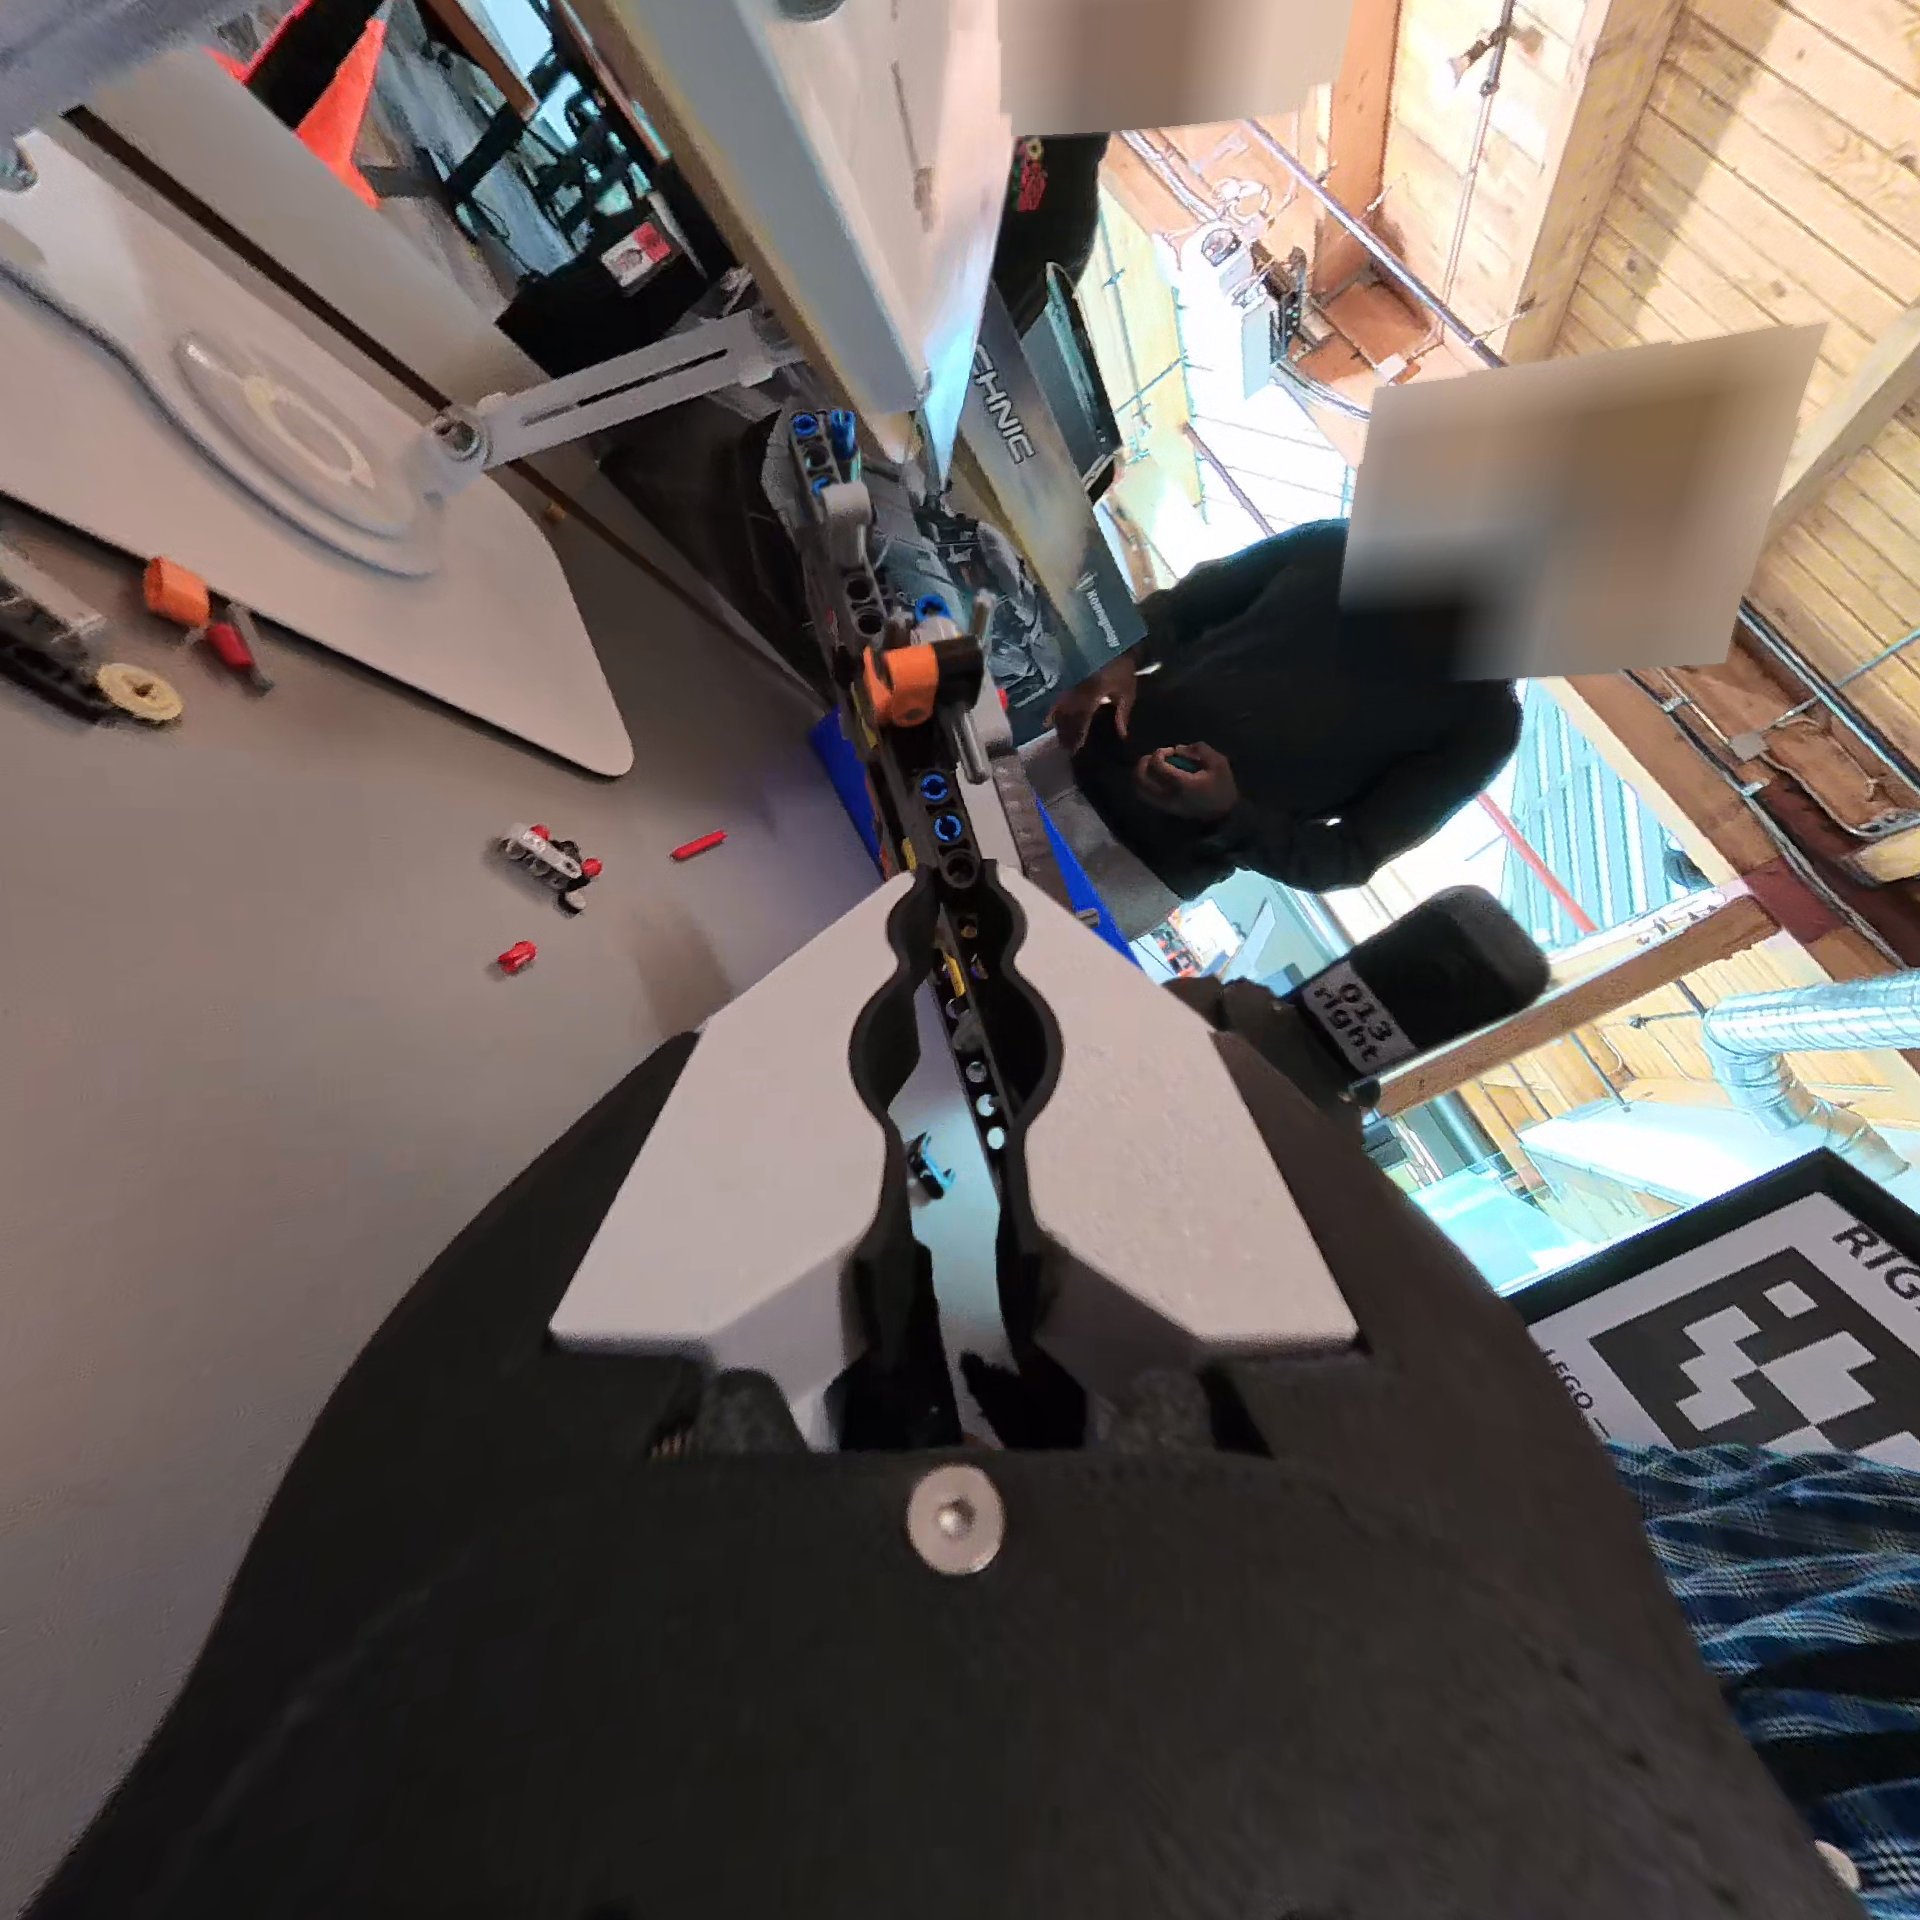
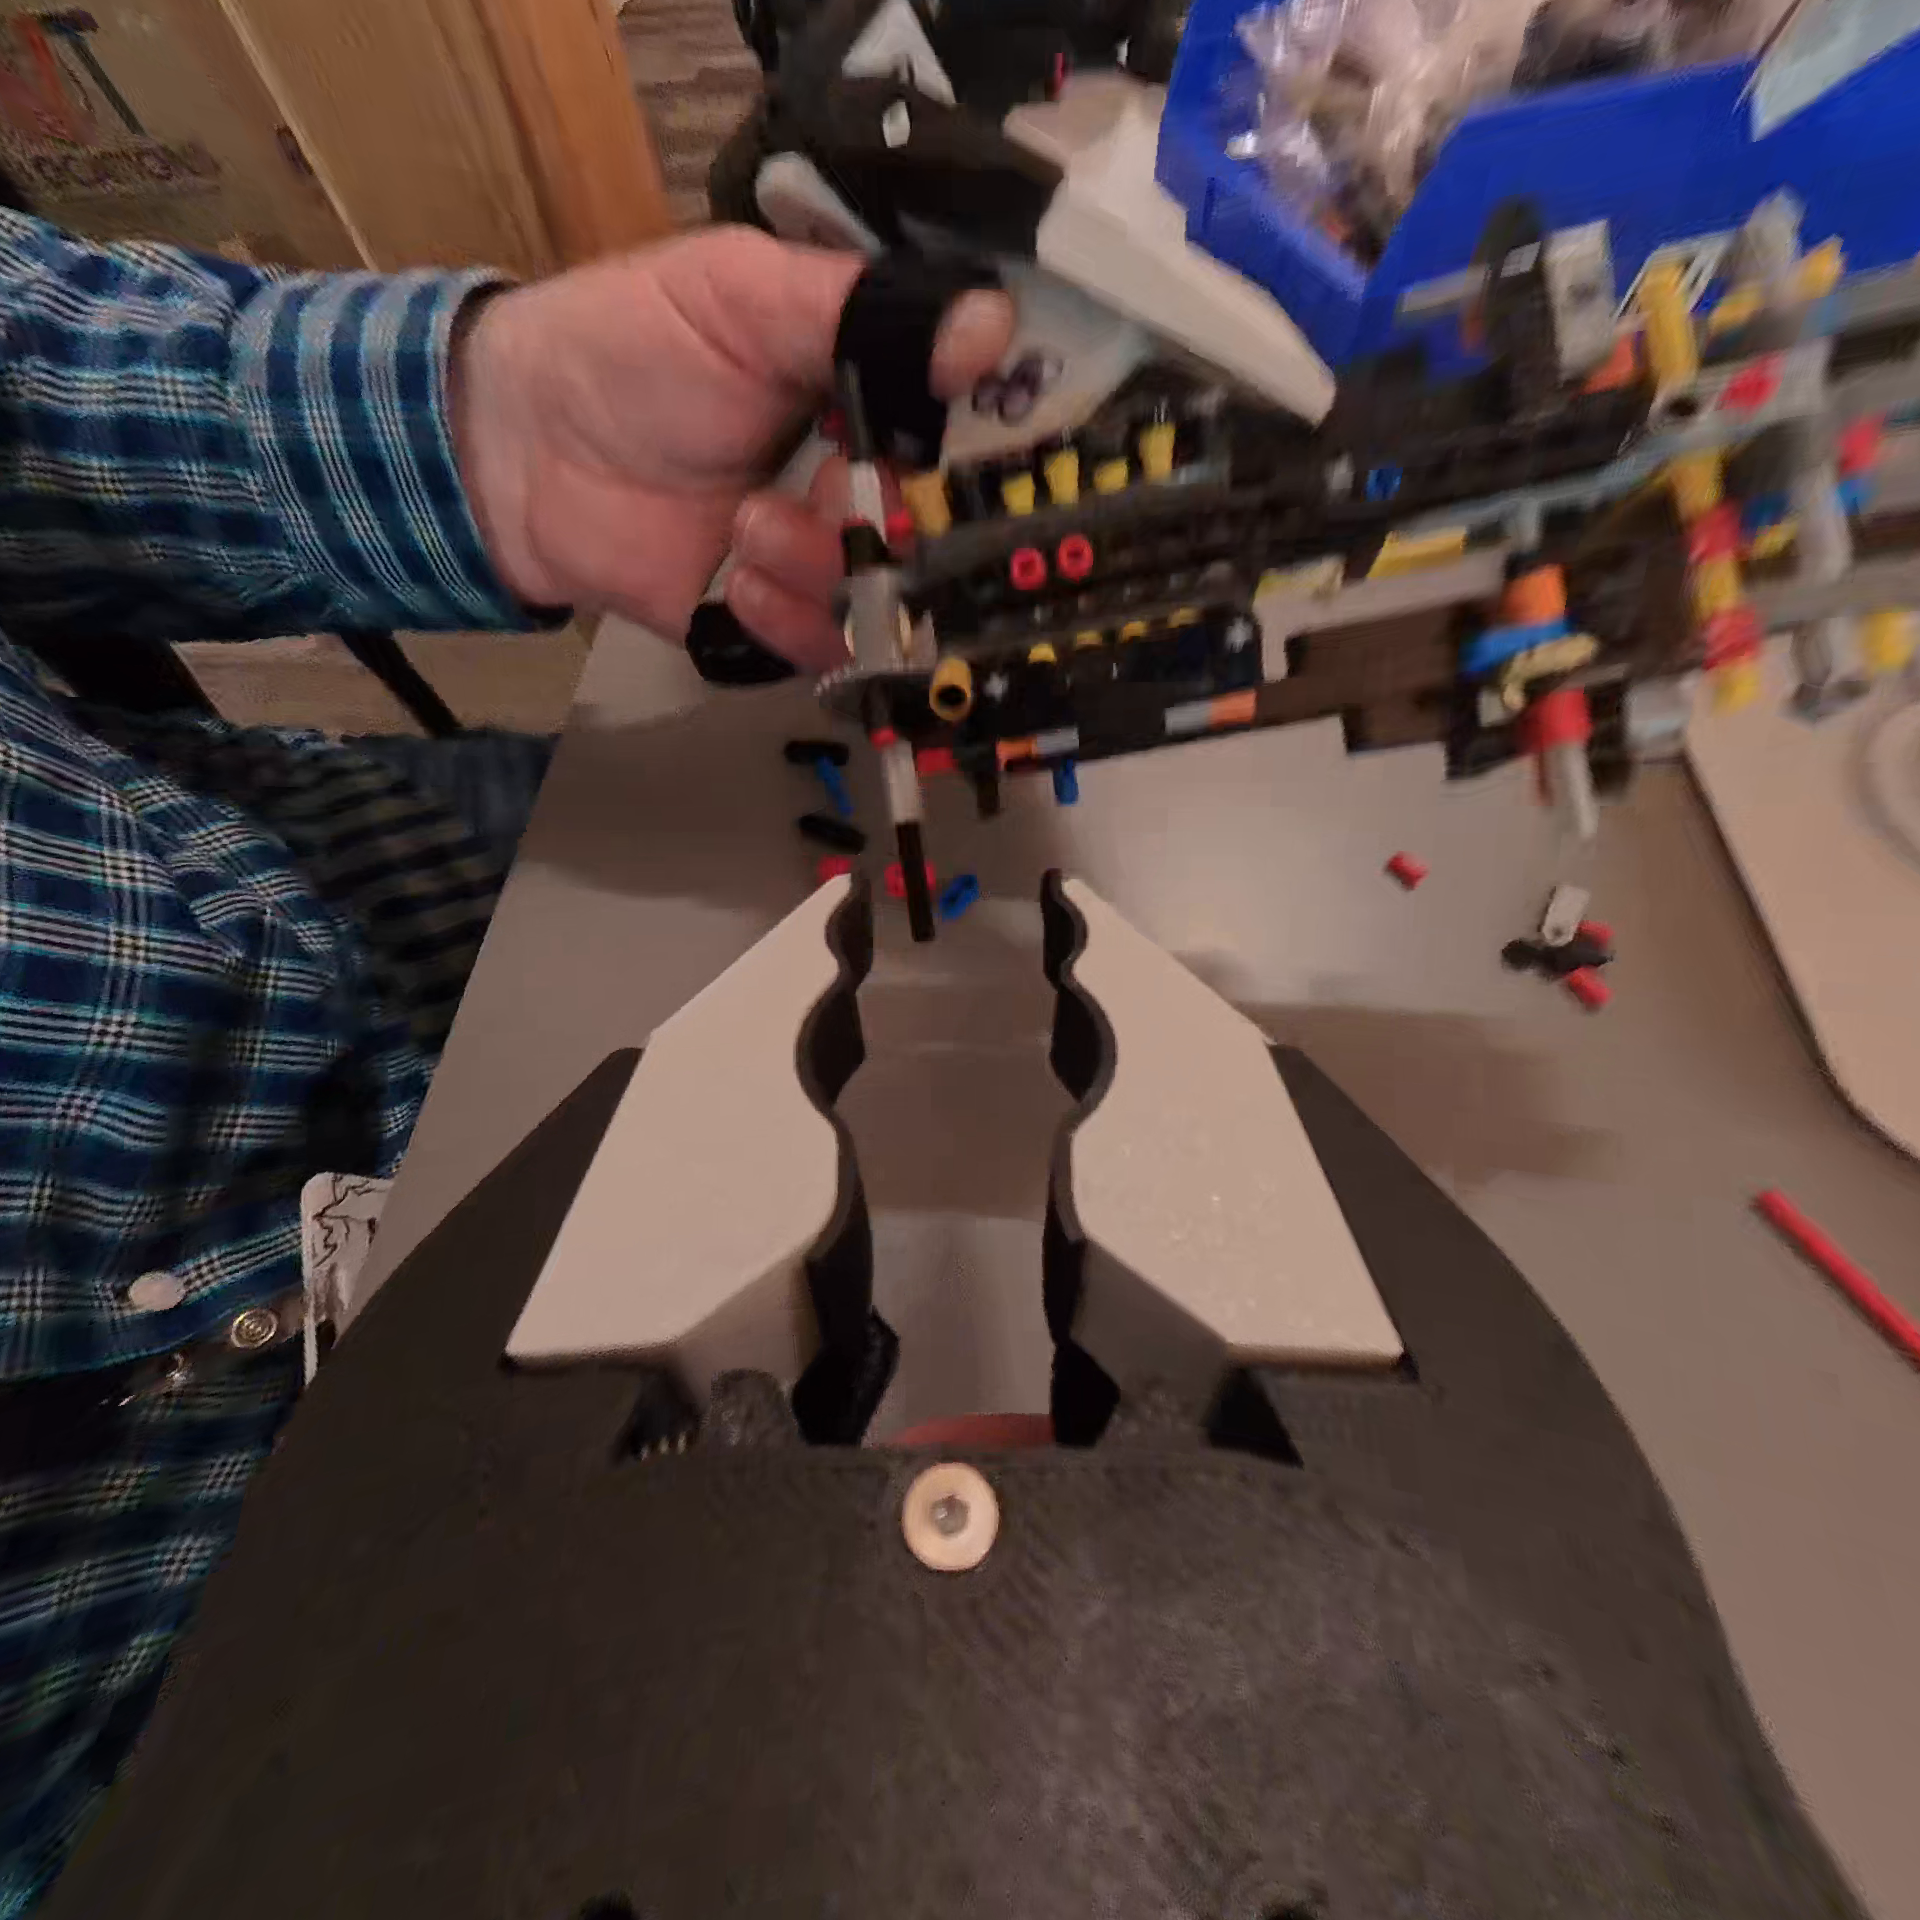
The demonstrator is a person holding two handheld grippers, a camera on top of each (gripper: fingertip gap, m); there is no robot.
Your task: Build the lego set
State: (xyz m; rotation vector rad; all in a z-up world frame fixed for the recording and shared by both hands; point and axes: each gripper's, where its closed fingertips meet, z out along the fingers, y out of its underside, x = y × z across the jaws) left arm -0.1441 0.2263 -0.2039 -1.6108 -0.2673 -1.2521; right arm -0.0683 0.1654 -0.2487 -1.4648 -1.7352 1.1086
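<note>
My left gripper [image 1: 951,904] is shut on one end of a long black Lego Technic assembly [image 1: 914,727], seen edge-on, with an orange connector [image 1: 902,681] and blue pins. In the right wrist view the assembly [image 2: 1351,540] hangs level in the air above the grey table [image 2: 1195,894], full of yellow, red and blue pins. A hand [image 2: 644,436] holds the left gripper, whose white fingers [image 2: 1164,270] clamp the assembly's top. A black axle with white and red bushes [image 2: 899,800] hangs from its near end. My right gripper [image 2: 954,891] is open and empty, just below that axle.
Loose red, blue and black pins [image 2: 1403,869] and a small sub-assembly [image 2: 1556,951] lie on the table, with a long red axle [image 2: 1839,1278] at right. A blue parts bin [image 2: 1455,177] stands behind. A white lamp base [image 1: 312,457] and a person in black [image 1: 1299,727] are farther off. The tips of one gripper are about 11 cm away from the tips of the other.
</note>
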